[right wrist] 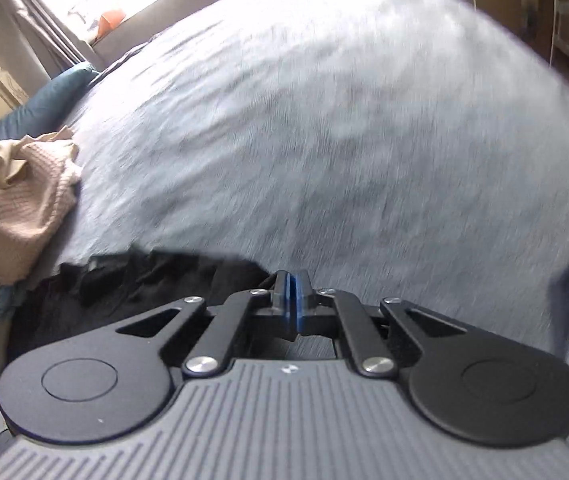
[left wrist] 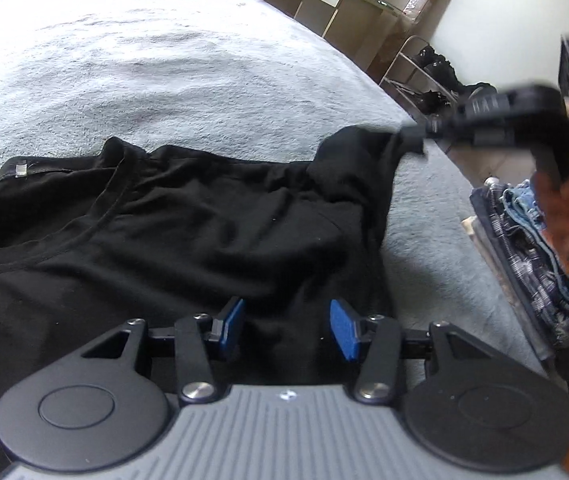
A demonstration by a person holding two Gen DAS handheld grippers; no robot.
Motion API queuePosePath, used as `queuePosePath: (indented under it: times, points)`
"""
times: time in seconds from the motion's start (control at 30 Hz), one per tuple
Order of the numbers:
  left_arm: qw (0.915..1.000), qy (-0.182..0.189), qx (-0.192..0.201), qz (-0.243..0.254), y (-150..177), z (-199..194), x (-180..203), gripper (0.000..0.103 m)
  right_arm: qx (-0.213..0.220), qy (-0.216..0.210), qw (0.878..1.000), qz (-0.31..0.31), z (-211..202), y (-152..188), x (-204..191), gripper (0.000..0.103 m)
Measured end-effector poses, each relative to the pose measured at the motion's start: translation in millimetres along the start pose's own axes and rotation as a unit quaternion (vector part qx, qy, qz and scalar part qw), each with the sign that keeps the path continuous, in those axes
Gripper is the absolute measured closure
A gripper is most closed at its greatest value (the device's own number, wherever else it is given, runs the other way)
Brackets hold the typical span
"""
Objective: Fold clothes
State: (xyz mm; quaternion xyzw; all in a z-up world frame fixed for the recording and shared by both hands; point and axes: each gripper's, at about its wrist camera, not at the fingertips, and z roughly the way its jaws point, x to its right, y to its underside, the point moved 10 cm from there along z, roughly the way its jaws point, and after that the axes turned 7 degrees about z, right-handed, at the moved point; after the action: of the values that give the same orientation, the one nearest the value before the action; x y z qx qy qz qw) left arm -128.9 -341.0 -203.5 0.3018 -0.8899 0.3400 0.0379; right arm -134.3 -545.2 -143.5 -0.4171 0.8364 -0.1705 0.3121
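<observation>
Black shirt (left wrist: 188,216) lies lengthwise across the bed (left wrist: 164,80) — right tongs (left wrist: 414,136) pinching its raised corner, left tongs (left wrist: 286,330) spread.

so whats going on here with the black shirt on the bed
A person is folding clothes with a hand-held gripper in each hand. The black shirt lies spread on the grey bedspread. The right hand-held gripper is shut on the shirt's right sleeve, which is pulled up off the bed. The left hand-held gripper hovers open over the shirt's lower part, gripping nothing. A stack of folded clothes sits beside the bed.
</observation>
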Motion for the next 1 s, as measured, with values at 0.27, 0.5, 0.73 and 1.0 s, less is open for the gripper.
queuePosePath:
  times: [0.27,0.5,0.73,1.0]
  points:
    - [0.9999,-0.006,-0.008,0.007,7,5,1,0.054,0.072,0.106,0.975,-0.180,24,-57,-9,0.103]
    - [0.9999,-0.007,-0.007,0.004,8,6,1,0.053,0.056,0.115,0.988,-0.087,30,-56,25,0.101]
    - [0.9999,-0.002,0.004,-0.010,-1,2,0,0.053,-0.044,0.050,0.985,0.161,23,18,67,0.047]
    - [0.9945,-0.010,0.029,-0.101,-10,-7,-30,0.053,-0.013,-0.035,0.978,0.205,36,24,53,0.099]
